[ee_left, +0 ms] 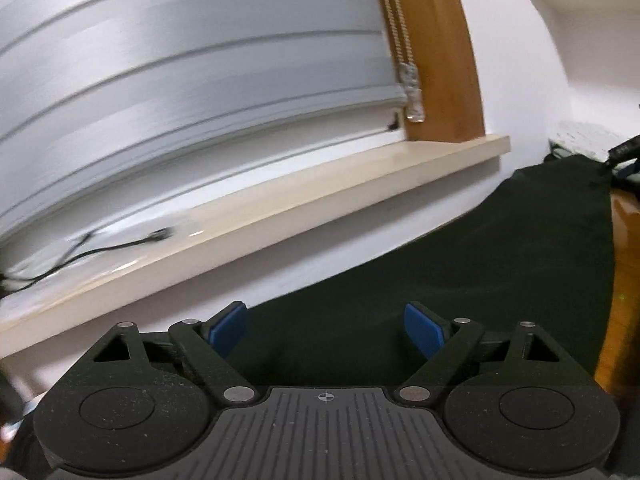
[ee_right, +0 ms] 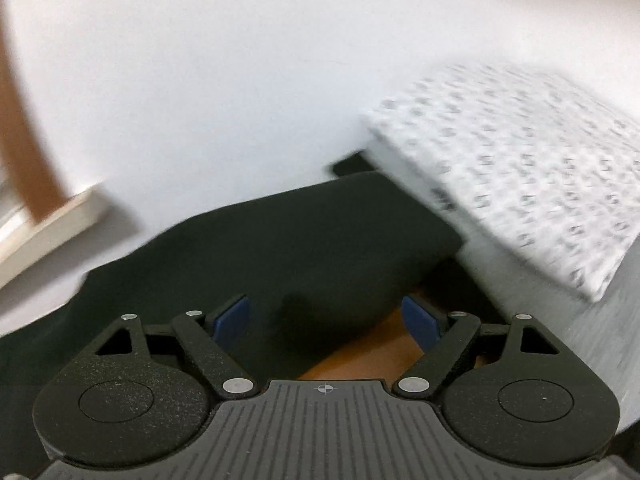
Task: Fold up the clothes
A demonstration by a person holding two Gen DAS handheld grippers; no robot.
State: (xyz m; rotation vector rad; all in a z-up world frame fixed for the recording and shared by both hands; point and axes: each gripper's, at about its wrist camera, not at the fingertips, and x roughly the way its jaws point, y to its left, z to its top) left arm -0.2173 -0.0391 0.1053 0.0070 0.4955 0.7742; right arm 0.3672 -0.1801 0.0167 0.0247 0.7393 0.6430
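Observation:
A dark, almost black garment (ee_left: 480, 264) lies spread flat on a wooden table, reaching to the white wall. My left gripper (ee_left: 326, 330) hovers over its near part with the blue pads (ee_left: 230, 328) wide apart and nothing between them. In the right wrist view the same dark garment (ee_right: 280, 248) shows a folded edge at its right end, with bare wood beneath. My right gripper (ee_right: 326, 324) stands open above that edge, its pads (ee_right: 420, 322) clear of the cloth.
A pale window sill (ee_left: 280, 208) with a black cable (ee_left: 100, 248) and grey blinds (ee_left: 180, 80) runs along the wall. A white patterned box (ee_right: 520, 176) sits right of the garment. The orange-brown table (ee_left: 624, 280) shows at the right.

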